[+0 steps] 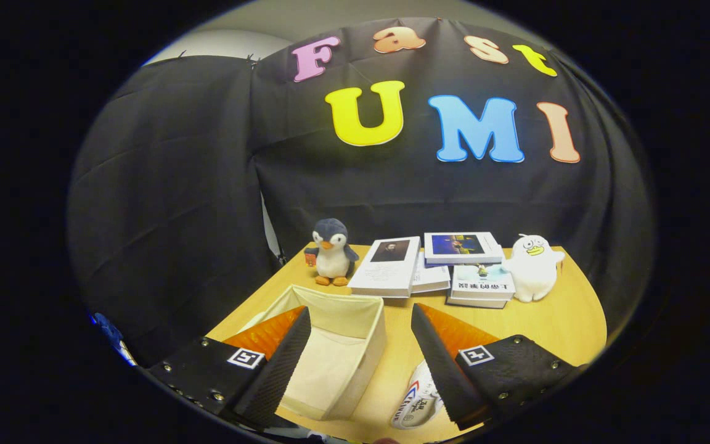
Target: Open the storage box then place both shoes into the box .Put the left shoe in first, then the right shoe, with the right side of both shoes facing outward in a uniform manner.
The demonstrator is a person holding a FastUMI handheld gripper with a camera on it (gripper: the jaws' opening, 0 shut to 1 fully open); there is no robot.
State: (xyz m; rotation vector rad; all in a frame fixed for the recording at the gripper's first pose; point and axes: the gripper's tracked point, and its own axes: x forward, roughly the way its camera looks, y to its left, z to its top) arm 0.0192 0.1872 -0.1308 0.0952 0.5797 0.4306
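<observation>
A black cloth wall [392, 185] hangs behind a wooden desk [552, 320]. On the near part of the desk sits a cream fabric storage box [355, 333], open at the top, with nothing visible inside it. It lies between the gripper's fingers and just ahead of them, nearer the left finger, which overlaps its left wall.

The gripper [361, 364] is held above the desk with its fingers spread wide apart, pinching nothing.

Beyond the box, toward the wall, several books [435, 265] lie in a loose overlapping cluster, their covers facing up. To the right of the books, just beside them, stands a white plush duck [534, 266]. To the left of the books stands a grey and white plush penguin [332, 253], upright and facing forward.

A white shoe [418, 402] with printed markings lies on the desk just right of the box, partly hidden under the gripper's right finger.
</observation>
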